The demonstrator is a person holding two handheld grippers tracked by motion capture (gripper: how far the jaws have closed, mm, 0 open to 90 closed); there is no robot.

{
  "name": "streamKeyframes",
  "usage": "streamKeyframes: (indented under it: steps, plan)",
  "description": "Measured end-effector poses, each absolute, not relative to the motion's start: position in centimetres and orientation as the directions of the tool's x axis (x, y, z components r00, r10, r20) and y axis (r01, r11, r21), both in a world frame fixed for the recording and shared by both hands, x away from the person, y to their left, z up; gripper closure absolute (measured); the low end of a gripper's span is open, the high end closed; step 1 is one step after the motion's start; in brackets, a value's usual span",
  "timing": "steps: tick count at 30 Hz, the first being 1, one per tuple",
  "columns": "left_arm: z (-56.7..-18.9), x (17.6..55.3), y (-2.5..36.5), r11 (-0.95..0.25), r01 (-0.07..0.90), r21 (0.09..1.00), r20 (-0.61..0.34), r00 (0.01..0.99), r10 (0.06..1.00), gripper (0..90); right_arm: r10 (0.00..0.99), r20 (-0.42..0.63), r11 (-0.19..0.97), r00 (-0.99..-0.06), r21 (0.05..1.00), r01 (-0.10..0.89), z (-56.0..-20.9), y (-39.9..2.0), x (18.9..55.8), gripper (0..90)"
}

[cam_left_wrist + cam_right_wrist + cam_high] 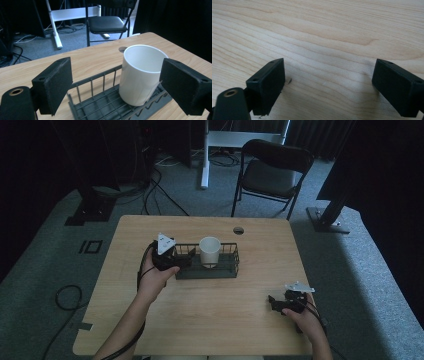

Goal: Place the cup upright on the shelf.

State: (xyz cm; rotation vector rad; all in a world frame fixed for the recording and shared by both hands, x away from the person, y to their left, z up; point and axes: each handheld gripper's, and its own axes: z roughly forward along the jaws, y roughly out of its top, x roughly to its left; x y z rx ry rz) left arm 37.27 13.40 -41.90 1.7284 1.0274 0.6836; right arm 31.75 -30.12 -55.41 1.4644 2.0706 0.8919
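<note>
Left gripper (116,85) at the basket (227,270) end, right gripper (328,85) over bare table (225,305) (both jaws wide).

A black folding chair (272,172) stands on grey carpet (60,265) beyond the wooden table (210,310), dark curtains behind.

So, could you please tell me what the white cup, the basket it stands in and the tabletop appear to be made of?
The white cup looks like glazed ceramic, possibly plastic: smooth, faintly glossy wall with a thick rim. The basket seems to be dark coated metal wire, given its thin straight bars. The tabletop looks like light wood or wood-grain laminate, matte, with visible grain lines.
</note>
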Motion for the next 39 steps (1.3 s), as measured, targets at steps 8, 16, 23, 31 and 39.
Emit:
streamKeyframes:
  steps: [8,16,23,31,39]
  plan:
    - [-42.3,36.4,15.4,-0.164,0.333,0.929,-0.009,0.462,0.887,11.8,0.942,0.006,0.228,-0.335,0.724,0.651,-55.4,-30.1,31.8,10.9]
    - [-43.5,35.8,17.5,-0.15,0.358,0.922,-0.018,0.426,0.905,11.7,0.942,0.007,0.226,-0.334,0.724,0.651,-55.4,-30.1,31.8,10.9]
    - [-45.0,35.1,19.3,-0.13,0.383,0.914,-0.036,0.397,0.917,10.8,0.942,0.006,0.227,-0.335,0.724,0.652,-55.4,-30.1,31.7,10.9]
    - [-47.1,34.2,20.9,-0.128,0.417,0.9,-0.043,0.377,0.925,10.7,0.942,0.006,0.227,-0.335,0.724,0.652,-55.4,-30.1,31.7,10.9]
    - [-49.2,33.1,21.7,-0.142,0.458,0.878,-0.047,0.377,0.925,10.7,0.942,0.005,0.227,-0.335,0.725,0.651,-55.4,-30.1,31.8,10.9]
